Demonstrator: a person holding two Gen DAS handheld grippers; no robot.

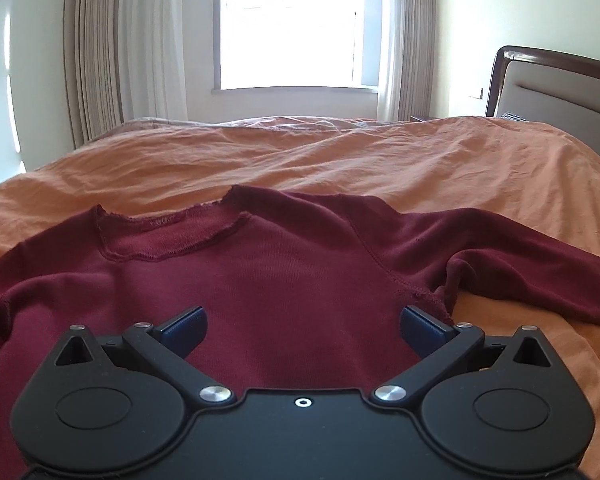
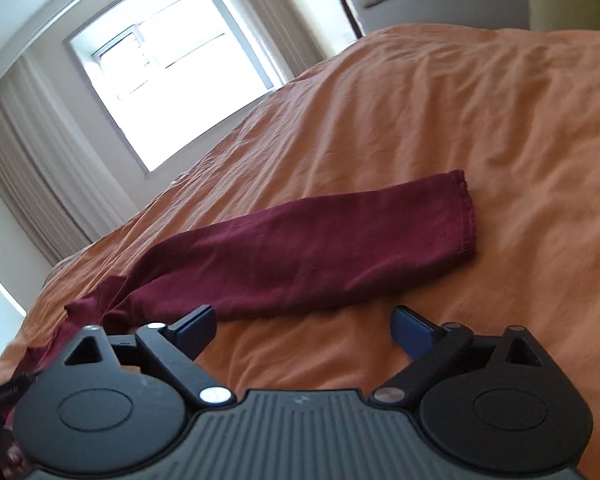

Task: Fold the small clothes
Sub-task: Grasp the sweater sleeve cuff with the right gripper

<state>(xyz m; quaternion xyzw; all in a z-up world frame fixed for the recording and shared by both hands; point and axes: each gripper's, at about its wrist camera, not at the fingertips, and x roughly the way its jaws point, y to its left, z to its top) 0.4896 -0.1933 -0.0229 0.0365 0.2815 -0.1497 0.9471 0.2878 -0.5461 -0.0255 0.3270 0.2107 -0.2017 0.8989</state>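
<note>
A dark red long-sleeved shirt (image 1: 284, 264) lies flat on the orange bedspread (image 1: 340, 156), neckline (image 1: 168, 236) toward the window. My left gripper (image 1: 303, 326) is open and empty, low over the shirt's chest. One sleeve (image 1: 520, 256) runs off to the right. In the right wrist view that sleeve (image 2: 300, 252) lies stretched out on the bedspread (image 2: 460, 140), its cuff (image 2: 466, 216) to the right. My right gripper (image 2: 303, 326) is open and empty, just in front of the sleeve, over bare bedspread.
A window (image 1: 292, 24) with pale curtains (image 1: 112, 52) is behind the bed. A padded headboard with a dark wood frame (image 1: 548, 80) stands at the right. The bedspread is wrinkled around the shirt.
</note>
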